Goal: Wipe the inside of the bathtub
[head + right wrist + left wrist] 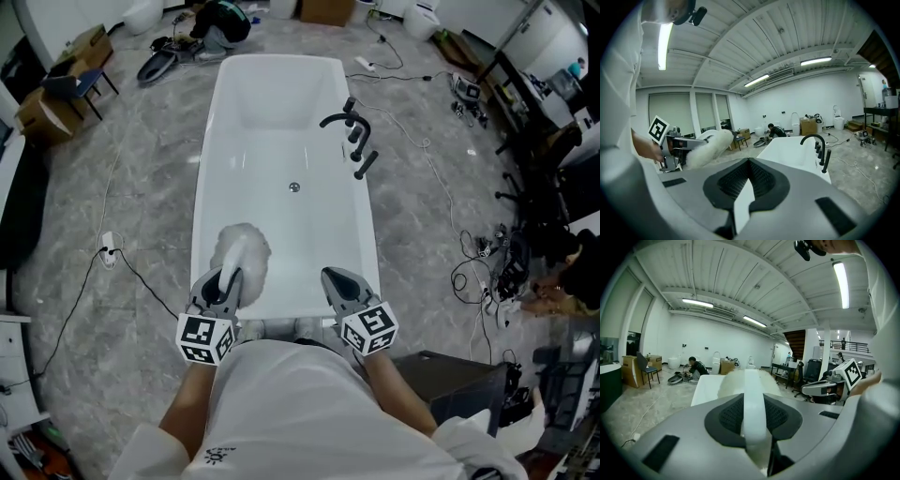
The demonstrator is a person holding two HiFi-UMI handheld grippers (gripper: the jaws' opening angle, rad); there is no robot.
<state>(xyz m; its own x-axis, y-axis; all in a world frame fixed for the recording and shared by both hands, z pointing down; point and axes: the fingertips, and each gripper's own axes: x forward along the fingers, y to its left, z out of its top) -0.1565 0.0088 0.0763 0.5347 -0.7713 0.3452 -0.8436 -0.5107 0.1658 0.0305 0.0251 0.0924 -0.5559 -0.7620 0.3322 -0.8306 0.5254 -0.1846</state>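
The left gripper (228, 277) has its jaws clamped on the white handle of a fluffy duster (242, 248), whose head reaches out over the near end of the tub (281, 141). It seems held out in front so the head can be lowered onto the tub wall. The right gripper (336, 278) hangs just beside it over the near rim. Its jaws are together and hold nothing, so I judge it is only kept clear. The tub stands on the floor straight ahead of the person, long axis running away. It holds nothing loose, and only the drain (294, 187) shows in its bottom. A black tap (349, 122) stands on the right rim. Wiping looks about to start at the near end
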